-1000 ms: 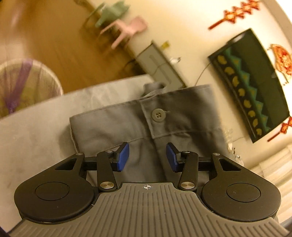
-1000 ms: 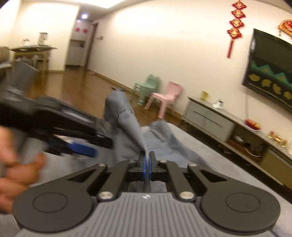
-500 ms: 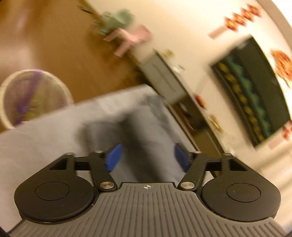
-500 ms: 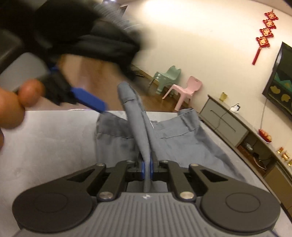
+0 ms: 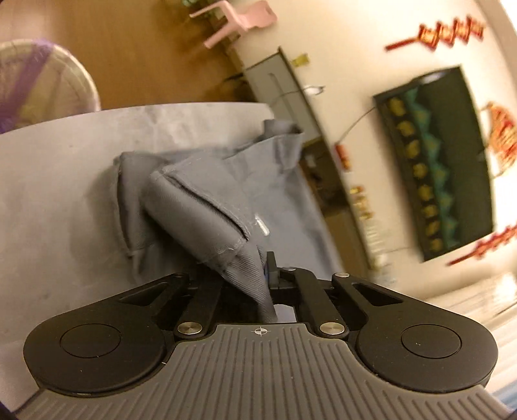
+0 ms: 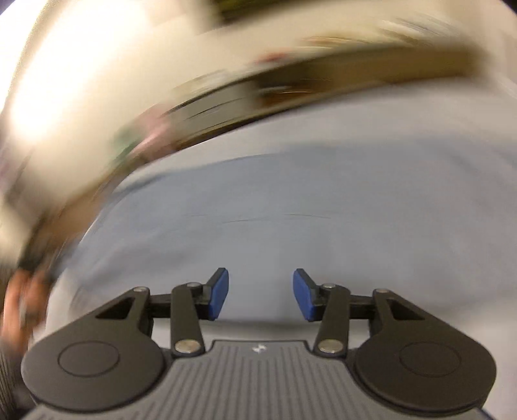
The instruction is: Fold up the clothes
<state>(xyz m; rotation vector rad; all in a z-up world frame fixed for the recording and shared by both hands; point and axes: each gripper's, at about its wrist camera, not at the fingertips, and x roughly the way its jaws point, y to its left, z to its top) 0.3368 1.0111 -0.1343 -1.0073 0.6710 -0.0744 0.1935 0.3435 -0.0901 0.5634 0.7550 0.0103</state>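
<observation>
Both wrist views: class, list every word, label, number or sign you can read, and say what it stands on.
No readable text in either view.
Red wall hangings: any characters too blurred.
Left tool body: only a small crosshair mark, no letters.
Right tool body: a small pale mark, unreadable.

The trousers (image 5: 226,181) lay on the table (image 5: 58,181), a fold of them rising toward the camera between the shut fingers of the left gripper (image 5: 266,274). Behind the table's far left edge stood a basket (image 5: 42,80), farther back a chair (image 5: 239,19); a cabinet (image 5: 278,87) stood behind right.
</observation>
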